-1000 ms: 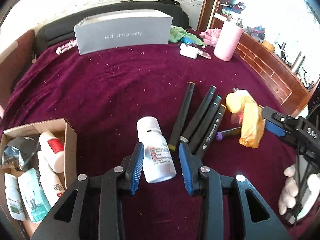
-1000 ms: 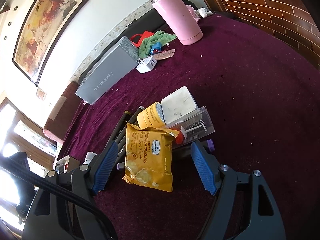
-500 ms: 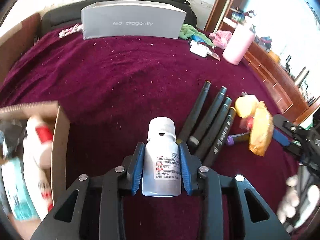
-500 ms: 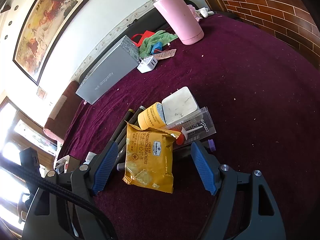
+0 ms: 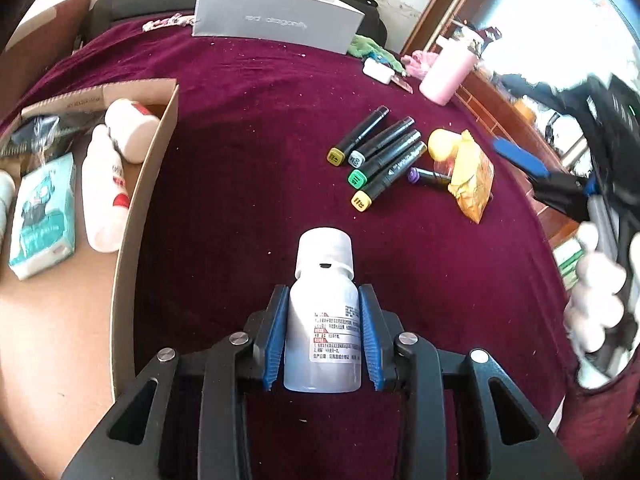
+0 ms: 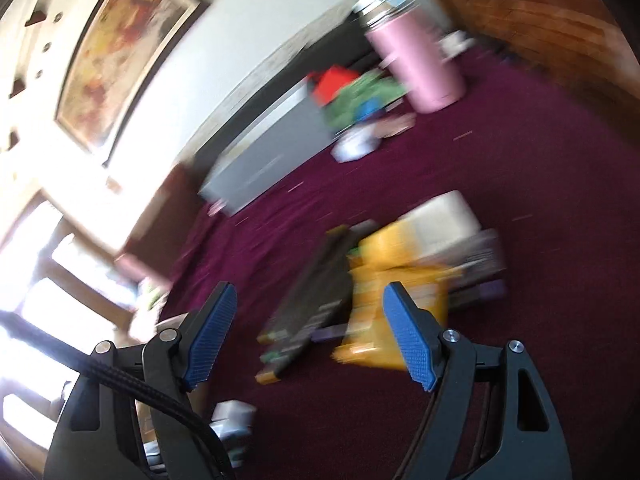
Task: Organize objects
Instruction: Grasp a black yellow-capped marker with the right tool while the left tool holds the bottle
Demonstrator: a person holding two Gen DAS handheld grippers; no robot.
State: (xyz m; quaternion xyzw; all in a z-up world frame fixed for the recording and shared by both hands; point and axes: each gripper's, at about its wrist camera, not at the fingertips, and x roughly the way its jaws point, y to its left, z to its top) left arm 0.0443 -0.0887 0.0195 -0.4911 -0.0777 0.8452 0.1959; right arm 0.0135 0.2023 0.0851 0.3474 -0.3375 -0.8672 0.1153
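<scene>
My left gripper is shut on a white pill bottle, held above the maroon cloth with its cap pointing away. To its left stands an open cardboard box holding white bottles and a teal tissue pack. Several black markers and a yellow cracker packet lie further right. My right gripper is open and holds nothing, raised above the markers and the cracker packet; this view is blurred. In the left wrist view the right gripper shows at the right edge, held by a gloved hand.
A grey box stands at the back of the cloth. A pink flask, a white charger and green fabric lie at the back right. A white square block sits behind the yellow packet. A wooden ledge runs along the right.
My left gripper closed on the pill bottle, lifted it and carried it left, nearer the cardboard box. My right gripper rose and pulled back from the yellow packet, still open.
</scene>
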